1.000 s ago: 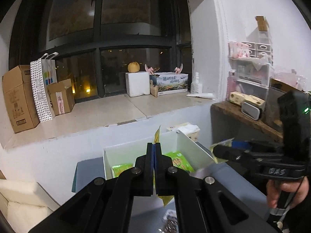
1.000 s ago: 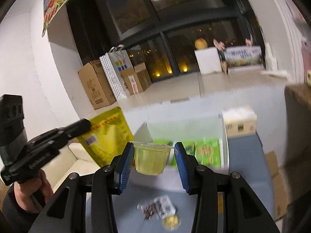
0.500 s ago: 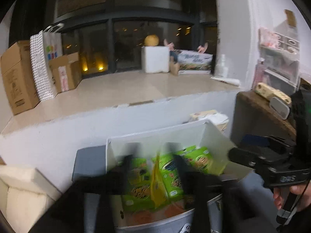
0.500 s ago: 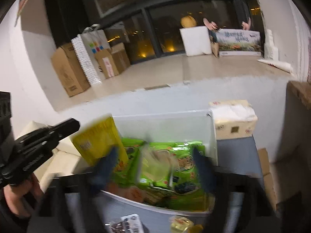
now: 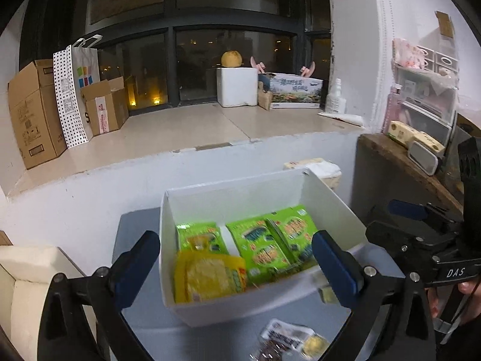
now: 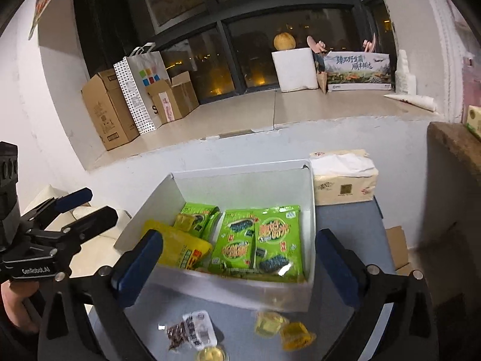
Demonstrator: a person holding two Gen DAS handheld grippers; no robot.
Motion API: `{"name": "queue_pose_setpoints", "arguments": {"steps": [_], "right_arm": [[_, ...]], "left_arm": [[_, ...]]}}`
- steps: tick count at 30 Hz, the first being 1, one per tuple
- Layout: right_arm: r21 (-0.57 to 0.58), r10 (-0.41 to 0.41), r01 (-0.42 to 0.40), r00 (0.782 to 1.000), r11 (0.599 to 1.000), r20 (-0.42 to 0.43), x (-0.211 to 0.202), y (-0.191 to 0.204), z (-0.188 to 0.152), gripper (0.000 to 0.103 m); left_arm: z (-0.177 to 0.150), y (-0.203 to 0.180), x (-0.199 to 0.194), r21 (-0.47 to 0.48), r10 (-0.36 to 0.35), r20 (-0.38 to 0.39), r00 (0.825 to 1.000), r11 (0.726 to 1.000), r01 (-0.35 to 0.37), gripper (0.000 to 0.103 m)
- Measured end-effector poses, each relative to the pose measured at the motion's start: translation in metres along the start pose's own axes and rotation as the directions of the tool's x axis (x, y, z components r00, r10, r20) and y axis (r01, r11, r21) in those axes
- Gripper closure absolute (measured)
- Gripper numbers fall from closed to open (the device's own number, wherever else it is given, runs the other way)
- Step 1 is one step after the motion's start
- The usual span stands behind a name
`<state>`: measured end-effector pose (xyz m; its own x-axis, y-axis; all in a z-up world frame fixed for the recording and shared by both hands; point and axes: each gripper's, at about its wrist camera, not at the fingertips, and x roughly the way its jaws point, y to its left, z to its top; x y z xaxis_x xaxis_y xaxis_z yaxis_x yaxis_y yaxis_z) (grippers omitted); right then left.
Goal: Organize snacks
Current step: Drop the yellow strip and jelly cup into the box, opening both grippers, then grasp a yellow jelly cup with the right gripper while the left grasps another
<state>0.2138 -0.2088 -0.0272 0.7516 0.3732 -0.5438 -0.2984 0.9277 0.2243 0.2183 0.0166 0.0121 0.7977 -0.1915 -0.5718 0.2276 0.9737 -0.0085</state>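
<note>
While both claws have just been opening and now gape empty, left claw (image 5: pixel 236 263) and right claw (image 6: pixel 240 263) hover at the box's (image 6: pixel 240 180) near rim; the yellow bag (image 5: pixel 207 276) lies inside, jelly cups (image 6: pixel 270 323) loose on the desk (image 6: pixel 345 216).

Left gripper (image 5: pixel 236 266) and right gripper (image 6: pixel 239 263) both gape wide (jaws just opened), nothing between, tilted downward.

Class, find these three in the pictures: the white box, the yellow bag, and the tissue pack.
white box (image 6: pixel 240 186): right wrist view, on its bare inner back wall.
yellow bag (image 5: pixel 210 276): left wrist view, on the middle of its front.
tissue pack (image 6: pixel 344 188): right wrist view, on its front side.
</note>
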Motion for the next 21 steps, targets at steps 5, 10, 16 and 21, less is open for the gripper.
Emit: {"name": "queue_pose_setpoints", "arguments": {"steps": [5, 10, 16, 21], "right_arm": [[-0.042, -0.040, 0.040, 0.999, 0.998, -0.007, -0.029, 0.012, -0.022, 0.000], [-0.069, -0.056, 0.054, 0.998, 0.996, -0.018, -0.046, 0.014, -0.044, 0.000], [-0.063, -0.103, 0.099, 0.993, 0.993, -0.062, -0.044, -0.010, -0.082, 0.000], [-0.043, -0.147, 0.142, 0.980, 0.989, -0.137, -0.018, -0.046, -0.123, 0.000]], "left_arm": [[-0.030, -0.012, -0.027, -0.056, -0.050, -0.016, 0.999, 0.997, 0.049, 0.000], [-0.061, -0.023, -0.046, -0.086, -0.062, -0.031, 0.998, 0.995, 0.059, 0.000], [-0.108, -0.025, -0.055, -0.138, -0.063, -0.081, 0.995, 0.989, 0.051, 0.000], [-0.148, -0.025, -0.052, -0.172, -0.078, -0.146, 0.986, 0.984, 0.052, 0.000]]}}
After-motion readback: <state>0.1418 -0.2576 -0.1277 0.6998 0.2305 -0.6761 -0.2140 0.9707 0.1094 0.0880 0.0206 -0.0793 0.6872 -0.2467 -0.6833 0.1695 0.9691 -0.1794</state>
